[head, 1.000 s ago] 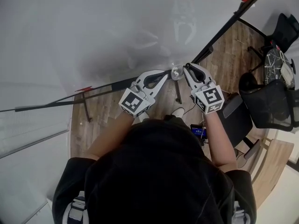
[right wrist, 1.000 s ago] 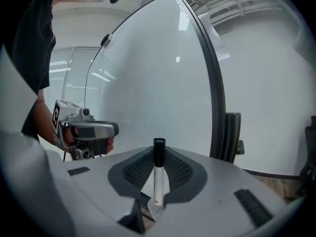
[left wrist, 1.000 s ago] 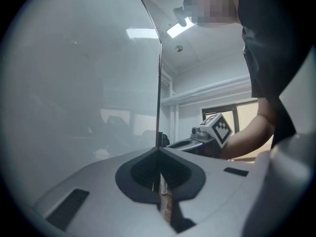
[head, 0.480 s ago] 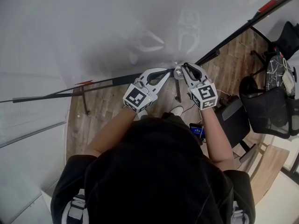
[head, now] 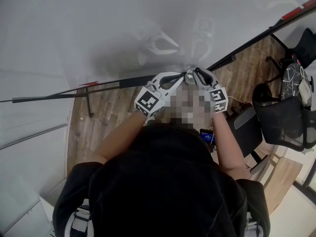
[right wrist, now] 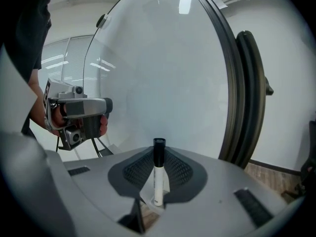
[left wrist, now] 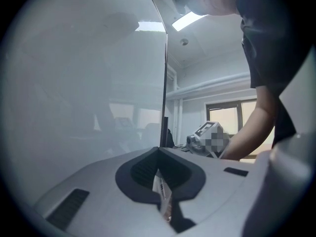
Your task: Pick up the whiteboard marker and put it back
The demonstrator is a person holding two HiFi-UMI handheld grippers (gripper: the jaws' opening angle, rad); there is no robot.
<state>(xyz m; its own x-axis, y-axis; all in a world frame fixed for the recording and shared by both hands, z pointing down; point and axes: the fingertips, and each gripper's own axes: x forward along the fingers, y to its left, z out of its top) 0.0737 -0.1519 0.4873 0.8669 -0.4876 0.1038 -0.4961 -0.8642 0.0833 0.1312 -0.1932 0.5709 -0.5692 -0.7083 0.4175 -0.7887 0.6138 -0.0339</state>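
The whiteboard marker [right wrist: 158, 177], white with a black cap, stands upright across my right gripper [right wrist: 158, 154], which is shut on its body. In the head view my right gripper [head: 192, 74] and left gripper [head: 180, 75] meet tip to tip just in front of the whiteboard's lower edge. The left gripper [left wrist: 159, 154] has its pads together at the tips; a thin pale printed strip shows in the slit behind them, and I cannot tell what it is. Each gripper view catches the other tool: the left gripper [right wrist: 79, 113] and the right gripper [left wrist: 205, 135].
The big whiteboard [head: 98, 33] fills the space ahead, with a dark frame rail [head: 103, 84] along its bottom and a dark side post [right wrist: 242, 93]. Wood floor [head: 103, 115] lies below. Black office chairs [head: 286, 117] stand at the right.
Both grippers have sunk along the whiteboard, the right one more, and they stay tip to tip. The marker remains clamped in the right jaws.
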